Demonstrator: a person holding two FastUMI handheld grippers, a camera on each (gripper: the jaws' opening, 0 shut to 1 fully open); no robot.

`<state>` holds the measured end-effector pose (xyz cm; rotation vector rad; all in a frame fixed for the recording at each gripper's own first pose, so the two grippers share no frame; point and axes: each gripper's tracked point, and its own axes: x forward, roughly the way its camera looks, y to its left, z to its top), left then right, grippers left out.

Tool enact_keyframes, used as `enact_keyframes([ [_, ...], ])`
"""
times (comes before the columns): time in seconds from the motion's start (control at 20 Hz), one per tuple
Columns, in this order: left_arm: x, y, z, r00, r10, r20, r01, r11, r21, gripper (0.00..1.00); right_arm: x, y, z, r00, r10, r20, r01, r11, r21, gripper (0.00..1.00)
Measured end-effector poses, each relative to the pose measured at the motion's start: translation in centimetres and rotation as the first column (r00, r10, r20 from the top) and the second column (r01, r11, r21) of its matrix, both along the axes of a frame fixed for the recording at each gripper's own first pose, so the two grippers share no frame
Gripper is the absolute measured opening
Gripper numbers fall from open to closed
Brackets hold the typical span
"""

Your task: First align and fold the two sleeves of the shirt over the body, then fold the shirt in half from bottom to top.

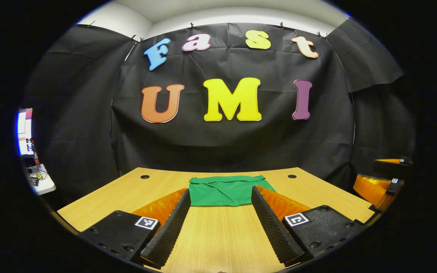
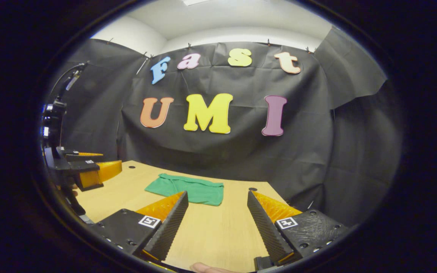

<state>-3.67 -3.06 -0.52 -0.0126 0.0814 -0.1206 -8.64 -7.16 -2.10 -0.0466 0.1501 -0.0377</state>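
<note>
The shirt (image 1: 224, 191) lies folded on the counter (image 1: 218, 235), apart from both grippers; left gripper (image 1: 221, 231) and right gripper (image 2: 215, 227) are held with jaws open, nothing gripped; the edges should be checked

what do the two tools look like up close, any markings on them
In each tool's own view, the left tool and right tool look alike: two wedge-shaped fingers with ribbed inner faces, set on dark blocks held by screws. Each block carries a small square black-and-white marker.
</note>
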Motion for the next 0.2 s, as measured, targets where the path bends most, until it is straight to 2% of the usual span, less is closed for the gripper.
enact_keyframes([
  [0.1,-0.64,-0.4,0.03,1.0,-0.008,0.016,0.008,1.0,0.026,1.0,-0.36,-0.11,-0.5,1.0,-0.003,-0.01,0.003,1.0,0.017,0.96],
  [0.2,-1.13,-1.04,-0.88,1.0,-0.028,-0.001,0.028,0.999,0.037,1.0,-0.62,0.01,-0.65,1.0,0.006,-0.012,-0.005,0.999,0.038,0.95],
])
